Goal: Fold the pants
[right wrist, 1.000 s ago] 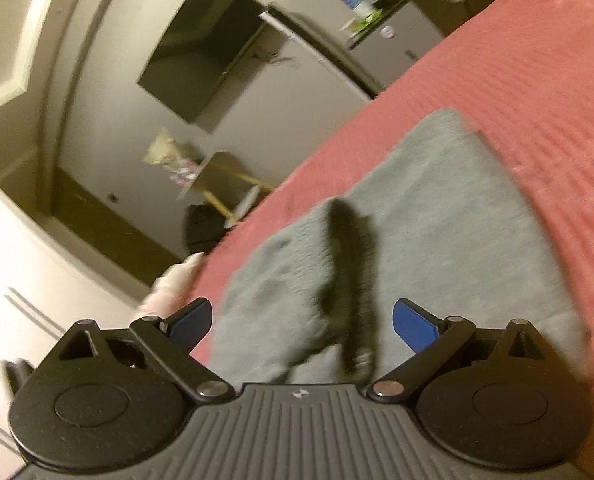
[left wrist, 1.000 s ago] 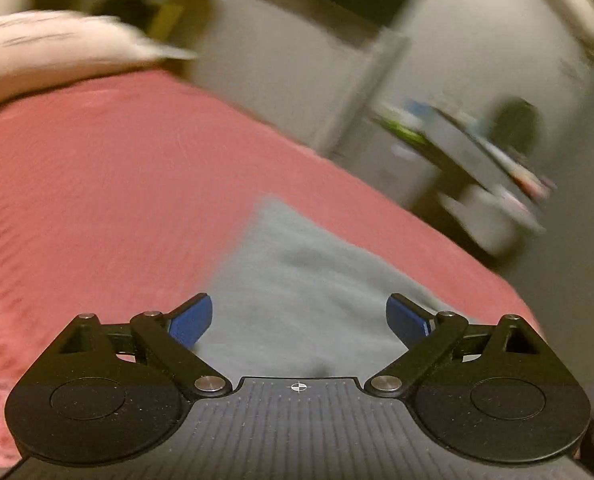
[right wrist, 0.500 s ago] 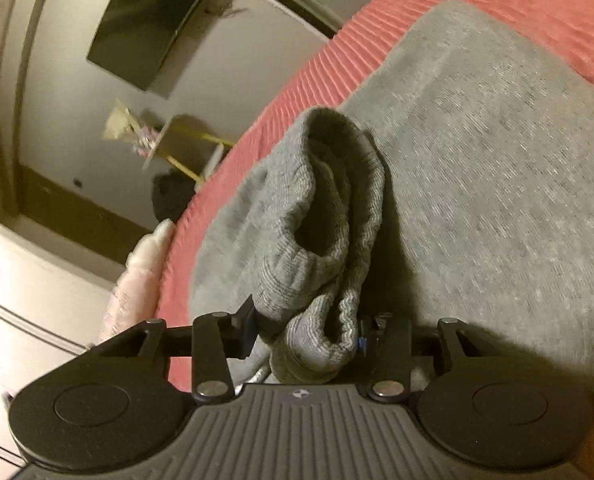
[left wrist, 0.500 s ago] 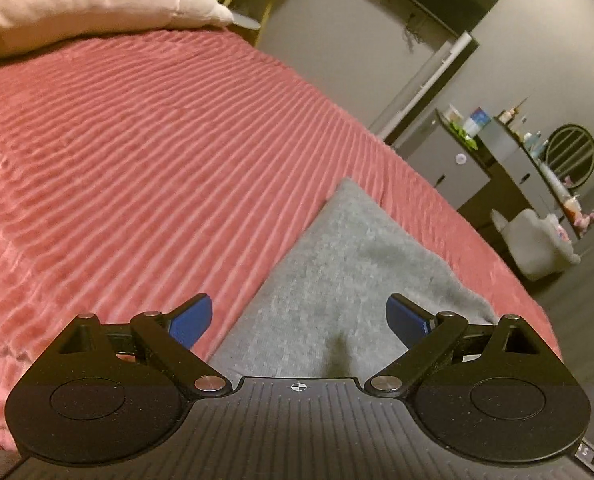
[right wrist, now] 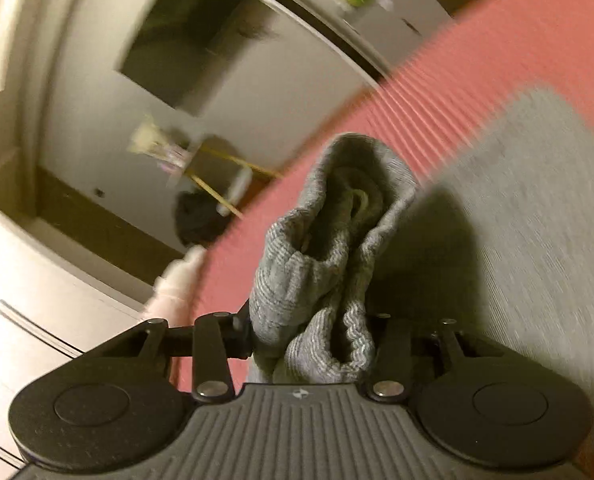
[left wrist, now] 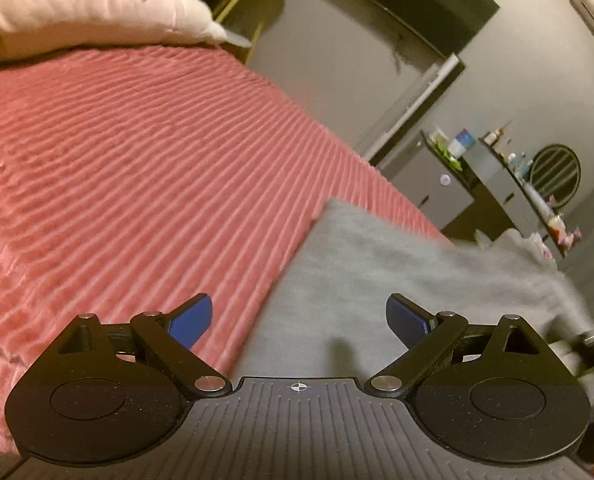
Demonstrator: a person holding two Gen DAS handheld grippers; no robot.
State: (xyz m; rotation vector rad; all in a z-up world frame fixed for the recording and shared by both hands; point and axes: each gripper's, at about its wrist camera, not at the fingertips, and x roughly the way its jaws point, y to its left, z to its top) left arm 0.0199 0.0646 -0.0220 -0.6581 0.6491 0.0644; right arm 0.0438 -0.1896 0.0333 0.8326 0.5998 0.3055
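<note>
Grey knit pants (left wrist: pixel 377 276) lie flat on the pink ribbed bedspread (left wrist: pixel 137 168). Right gripper (right wrist: pixel 313 332) is clenched on the bunched ribbed end of the pants (right wrist: pixel 337 240), lifted off the spread. Left gripper (left wrist: pixel 299 320) hovers over the near edge of the pants, blue fingers (left wrist: pixel 191 316) spread wide, holding nothing. Cream pillow (left wrist: pixel 77 4) sits at the far end.

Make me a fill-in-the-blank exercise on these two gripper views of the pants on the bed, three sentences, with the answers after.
1. The right gripper is shut on a bunched ribbed cuff of the ______ pants.
2. The pants lie on a ribbed bedspread whose colour is ______.
3. The left gripper has its blue pads spread apart and holds ______.

Missing words: grey; red; nothing
</note>
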